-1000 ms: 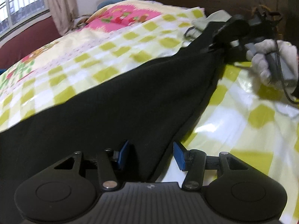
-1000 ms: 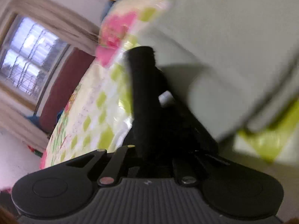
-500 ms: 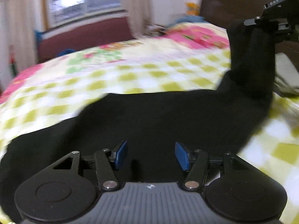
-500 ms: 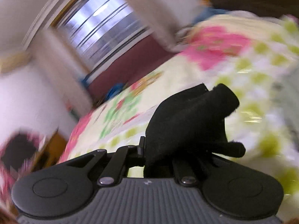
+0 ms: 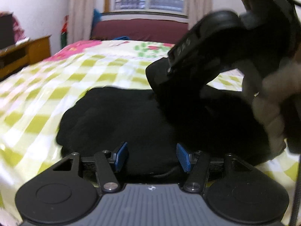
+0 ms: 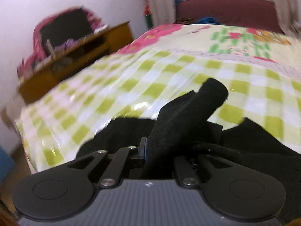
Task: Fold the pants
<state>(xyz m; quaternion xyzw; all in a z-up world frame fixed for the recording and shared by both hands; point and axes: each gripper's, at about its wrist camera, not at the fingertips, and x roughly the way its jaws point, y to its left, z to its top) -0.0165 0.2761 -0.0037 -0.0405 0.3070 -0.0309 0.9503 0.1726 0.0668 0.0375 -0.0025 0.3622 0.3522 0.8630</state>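
- Plainly, in the left wrist view, the black pants (image 5: 131, 124) lie bunched on the bed (image 5: 56, 86), on its green-checked cover, just ahead of the left gripper (image 5: 152, 157).
- Its blue pads (image 5: 121, 155) stand spread with nothing pressed between them; cloth lies beyond the tips. The jaws have just been opening a little, and I judge this hand free to steady or flatten the pile.
- At the right of this view the right gripper (image 5: 195, 66) comes in close above the pile, held by a gloved hand (image 5: 276, 101), with dark cloth hanging from it down to the heap. That fits one end being carried over onto the rest to make the fold.
- Against the earlier left view, the window now sits straight ahead instead of off to the side, the pants look gathered shorter, and the right gripper is much nearer and larger.
- In the right wrist view, the right gripper (image 6: 160, 156) has its jaws pressed together, pinching a folded wad of pants (image 6: 188, 116) that sticks up past the tips.
- More black cloth lies on the bed (image 6: 131, 71) below and to the right.
- Earlier this view showed pale grey fabric, then the window wall; now it faces the checked cover and a wooden cabinet (image 6: 75, 56) beside the bed.
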